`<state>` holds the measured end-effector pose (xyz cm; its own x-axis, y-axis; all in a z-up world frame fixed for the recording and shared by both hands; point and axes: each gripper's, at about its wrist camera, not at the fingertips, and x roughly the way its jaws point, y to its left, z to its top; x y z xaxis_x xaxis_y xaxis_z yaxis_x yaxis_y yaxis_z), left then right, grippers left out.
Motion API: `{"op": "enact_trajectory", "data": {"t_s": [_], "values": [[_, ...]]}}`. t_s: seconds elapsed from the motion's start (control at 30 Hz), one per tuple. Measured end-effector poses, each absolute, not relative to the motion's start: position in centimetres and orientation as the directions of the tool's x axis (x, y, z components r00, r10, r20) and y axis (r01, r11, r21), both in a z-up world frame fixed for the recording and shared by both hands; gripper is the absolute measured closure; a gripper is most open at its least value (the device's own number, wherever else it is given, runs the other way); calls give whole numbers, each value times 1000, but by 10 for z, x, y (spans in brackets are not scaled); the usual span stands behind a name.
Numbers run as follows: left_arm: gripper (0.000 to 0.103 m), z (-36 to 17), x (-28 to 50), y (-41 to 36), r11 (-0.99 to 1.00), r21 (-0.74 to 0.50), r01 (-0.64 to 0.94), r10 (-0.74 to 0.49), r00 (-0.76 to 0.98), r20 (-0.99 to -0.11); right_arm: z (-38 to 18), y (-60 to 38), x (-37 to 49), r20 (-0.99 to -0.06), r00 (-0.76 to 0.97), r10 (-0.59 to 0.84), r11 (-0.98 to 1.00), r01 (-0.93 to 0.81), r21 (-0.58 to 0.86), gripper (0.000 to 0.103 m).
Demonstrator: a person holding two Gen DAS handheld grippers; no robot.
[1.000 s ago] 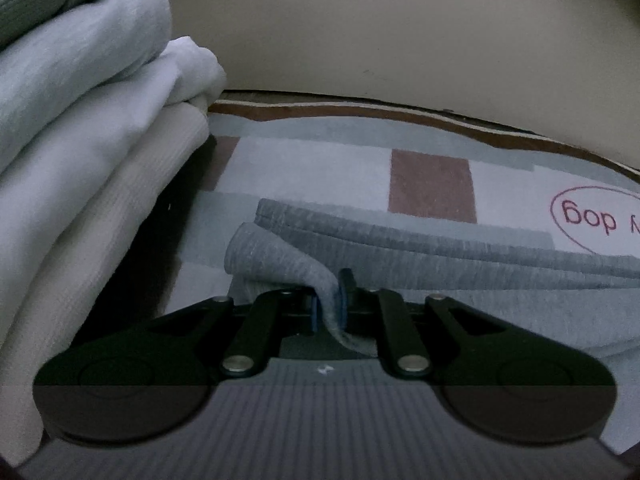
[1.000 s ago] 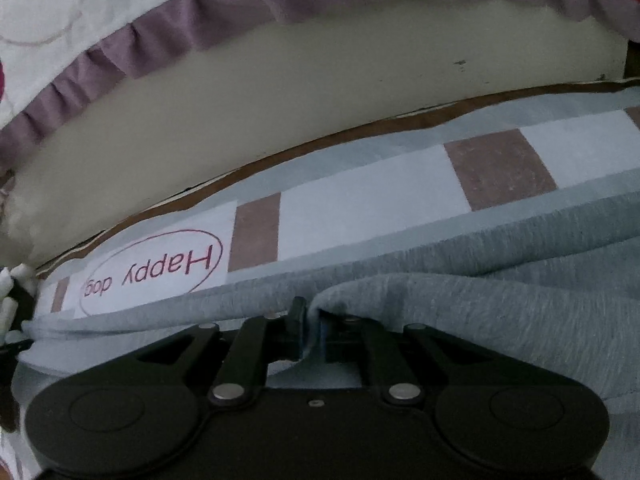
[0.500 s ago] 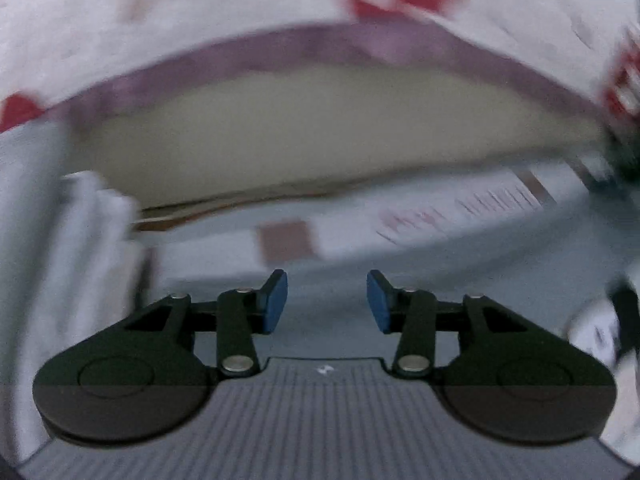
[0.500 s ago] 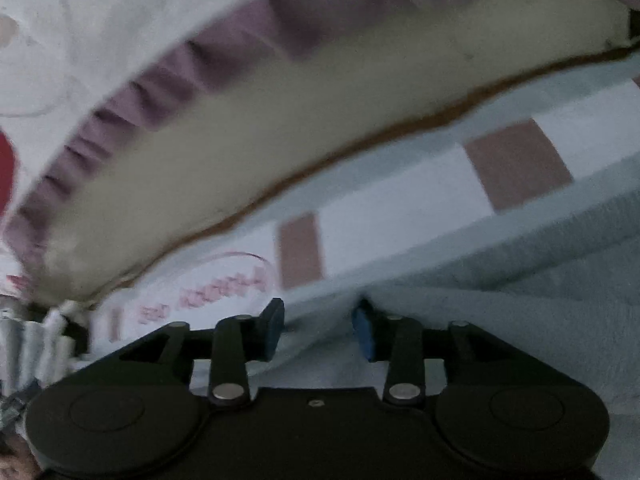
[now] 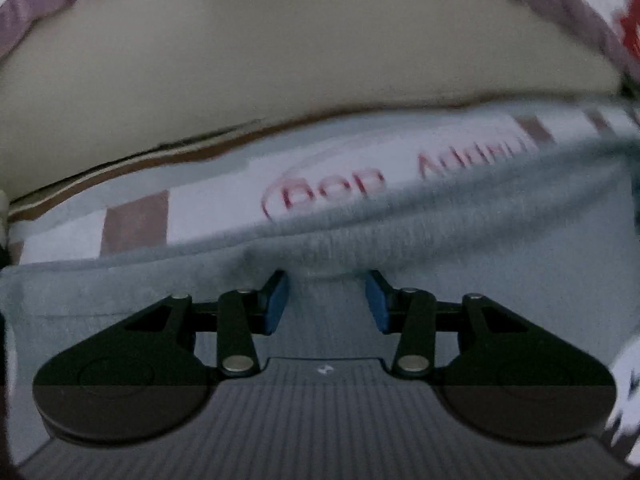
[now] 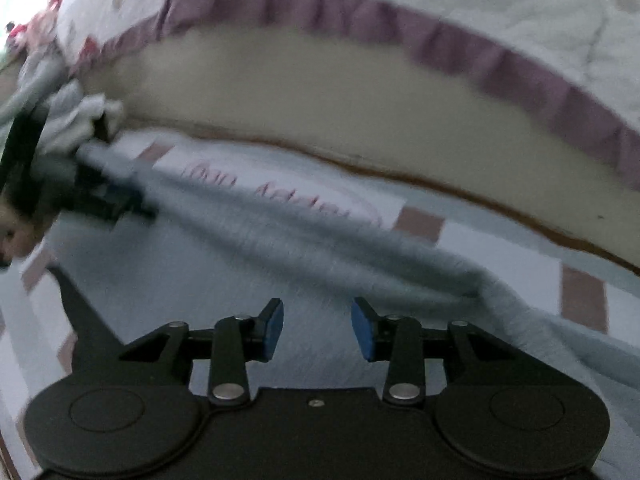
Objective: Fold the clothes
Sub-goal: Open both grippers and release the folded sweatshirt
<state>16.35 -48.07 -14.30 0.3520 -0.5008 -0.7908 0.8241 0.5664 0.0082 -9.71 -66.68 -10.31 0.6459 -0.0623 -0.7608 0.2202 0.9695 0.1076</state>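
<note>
A grey garment [image 5: 440, 240] lies flat in a long folded band on a patterned mat. My left gripper [image 5: 326, 302] hovers over its near part, open, with nothing between the blue pads [image 5: 276, 304]. In the right wrist view the same grey garment [image 6: 320, 248] runs slantwise across the mat. My right gripper [image 6: 318, 328] stands open above it and holds no cloth. The left gripper [image 6: 108, 200] shows there as a dark blur at the garment's far left end.
The mat [image 5: 224, 184] has brown squares and a red "Happy dog" print. Behind it rises a beige bed side [image 6: 320, 112] under a white spread with a purple frill [image 6: 500, 64]. Pale bunched clothes [image 6: 76, 120] sit at the far left.
Both grippers were shut on folds of the grey garment a second ago. Both have let go and opened. The left view has swung right, away from the stack of folded clothes.
</note>
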Motion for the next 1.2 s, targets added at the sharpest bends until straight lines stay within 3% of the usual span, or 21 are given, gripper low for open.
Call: {"op": "enact_trajectory", "data": {"t_s": [0.1, 0.2, 0.3, 0.33, 0.47, 0.53, 0.6, 0.67, 0.77, 0.93, 1.03, 1.2], "values": [[60, -144, 177, -482, 625, -2, 780, -488, 389, -781, -117, -674, -98, -757, 645, -105, 970, 234, 65, 61], [60, -152, 187, -480, 641, -4, 768, -472, 390, -791, -129, -703, -107, -731, 609, -307, 908, 417, -34, 62], [60, -155, 189, -480, 654, 2, 757, -465, 404, -788, -136, -748, -128, -717, 595, -364, 830, 557, 41, 86], [60, -155, 190, -481, 660, 1, 752, -460, 405, -790, -137, -761, -137, -717, 593, -367, 805, 588, 74, 103], [60, -154, 187, -487, 665, 41, 745, -424, 423, -801, -129, -785, -170, -723, 604, -335, 725, 655, 212, 103], [60, -147, 173, -490, 650, 119, 750, -398, 469, -788, -119, -780, -183, -722, 601, -342, 718, 663, 212, 103], [59, -137, 152, -487, 611, 164, 774, -422, 495, -760, -107, -771, -196, -721, 594, -357, 717, 669, 196, 93], [58, -130, 134, -473, 585, 99, 805, -484, 445, -753, -97, -755, -214, -712, 605, -356, 728, 657, 194, 68], [57, -138, 122, -454, 605, 50, 795, -466, 404, -787, -87, -731, -236, -705, 587, -397, 738, 661, 135, 52], [44, -148, 119, -427, 631, 99, 769, -407, 437, -802, -96, -721, -272, -739, 490, -462, 680, 731, 60, 52], [48, -139, 118, -433, 633, 102, 768, -384, 425, -820, -105, -725, -291, -761, 453, -464, 640, 766, 66, 52], [49, -104, 53, -482, 436, 83, 896, -545, 336, -768, -113, -734, -327, -772, 451, -448, 558, 815, 153, 52]]}}
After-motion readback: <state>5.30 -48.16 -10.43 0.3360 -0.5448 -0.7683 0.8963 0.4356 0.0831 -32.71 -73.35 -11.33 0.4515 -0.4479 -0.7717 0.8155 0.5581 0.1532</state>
